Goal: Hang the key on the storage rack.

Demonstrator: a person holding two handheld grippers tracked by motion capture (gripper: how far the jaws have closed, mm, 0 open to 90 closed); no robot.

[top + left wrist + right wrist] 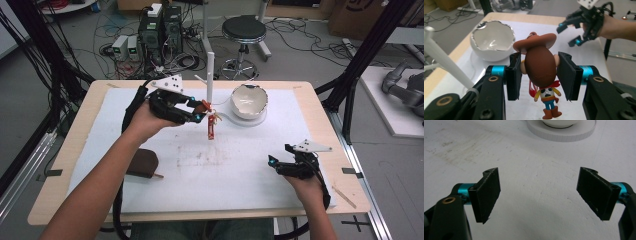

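A: Your left gripper [539,72] clamps the cowboy figure [541,67] by its head, centre frame, lifted.

B: Probably bound for the white stand [210,75]; keep it steady. Right gripper [539,195] gapes, idle.

The high view looks forward and down over the whole table [65,150] from the person's side. Each gripper view rides close behind its own jaws, low over the mat [529,202]. All three share the bowl [248,100], at the gripper views' upper edges.
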